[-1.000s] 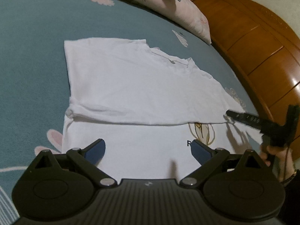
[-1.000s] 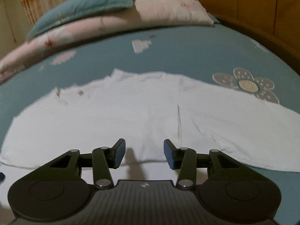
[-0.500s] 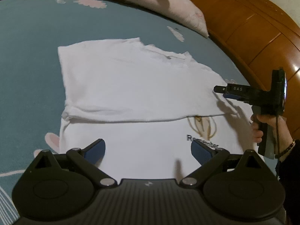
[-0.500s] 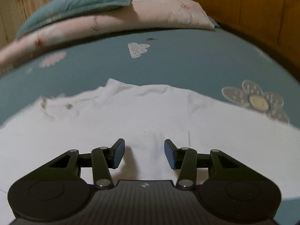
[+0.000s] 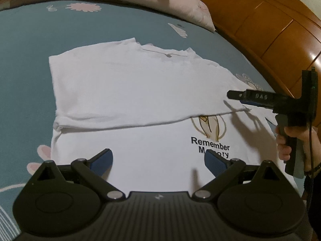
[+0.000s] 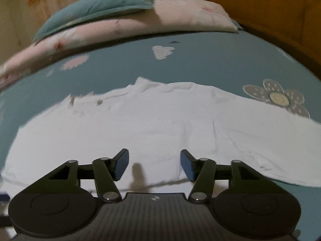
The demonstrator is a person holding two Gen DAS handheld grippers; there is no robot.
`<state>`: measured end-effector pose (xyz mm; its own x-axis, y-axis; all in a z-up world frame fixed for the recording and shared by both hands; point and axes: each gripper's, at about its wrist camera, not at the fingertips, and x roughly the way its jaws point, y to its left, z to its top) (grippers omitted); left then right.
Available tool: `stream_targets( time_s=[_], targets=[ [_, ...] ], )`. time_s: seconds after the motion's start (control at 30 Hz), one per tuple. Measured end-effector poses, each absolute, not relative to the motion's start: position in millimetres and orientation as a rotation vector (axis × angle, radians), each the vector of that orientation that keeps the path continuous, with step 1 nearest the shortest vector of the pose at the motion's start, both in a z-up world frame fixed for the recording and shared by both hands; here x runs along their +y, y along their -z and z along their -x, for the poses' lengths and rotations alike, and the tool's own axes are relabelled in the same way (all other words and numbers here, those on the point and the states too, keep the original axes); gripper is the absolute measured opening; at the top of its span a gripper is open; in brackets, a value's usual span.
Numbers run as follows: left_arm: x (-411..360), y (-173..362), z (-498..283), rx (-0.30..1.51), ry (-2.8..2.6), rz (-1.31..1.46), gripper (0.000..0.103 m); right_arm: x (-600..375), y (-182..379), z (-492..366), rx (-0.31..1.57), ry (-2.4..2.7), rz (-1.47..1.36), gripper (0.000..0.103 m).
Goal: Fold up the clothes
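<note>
Lying flat on the teal flowered bedsheet [image 5: 28, 64], the white T-shirt [image 5: 124, 88] has its far part folded over toward the camera, the fold's edge running across the shirt just beyond the printed picture and the words "Remember Memory" [image 5: 210, 146]. Those words sit on the shirt's near, uncovered layer, toward its right side in the left wrist view.

Over the near part of the shirt, the left gripper [image 5: 158, 159] hovers with its blue-padded fingers spread wide and only bare cloth showing between them; whether the pads touch the fabric cannot be told. At the shirt's right edge, the right gripper [image 5: 230, 95] is seen side-on, gripped by a hand [image 5: 291, 140], its tip above the end of the folded edge. From its own camera the right gripper [image 6: 154, 165] has its jaws opening, with nothing clasped between them, only the shirt [image 6: 160, 120] lying below.

Beyond the shirt, a pink flowered quilt [image 6: 128, 28] lies along the bed's far side with a teal pillow [image 6: 96, 6] on top, and a wooden headboard [image 5: 260, 24] stands to the shirt's right.
</note>
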<state>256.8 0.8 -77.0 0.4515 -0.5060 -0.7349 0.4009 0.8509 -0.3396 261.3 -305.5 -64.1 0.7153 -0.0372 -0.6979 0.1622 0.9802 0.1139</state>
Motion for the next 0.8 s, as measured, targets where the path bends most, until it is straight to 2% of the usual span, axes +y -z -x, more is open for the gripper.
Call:
stream_targets(
  time_s=[0.23,0.4,0.67,0.8],
  targets=[
    [-6,70,-249,0.912,0.599,0.111,0.097,-307,61,-242,0.760,0.136,-0.237,0.064],
    [-13,68,-246,0.903,0.609,0.093,0.097,-291,52,-241,0.737,0.110,-0.138,0.064],
    [-19,71,-243,0.897,0.616,0.070,0.097,-280,59,-243,0.774,0.078,-0.144,0.064],
    [-23,74,-242,0.899,0.614,0.054,0.097,-276,58,-224,0.786,0.059,-0.133,0.068]
  ],
)
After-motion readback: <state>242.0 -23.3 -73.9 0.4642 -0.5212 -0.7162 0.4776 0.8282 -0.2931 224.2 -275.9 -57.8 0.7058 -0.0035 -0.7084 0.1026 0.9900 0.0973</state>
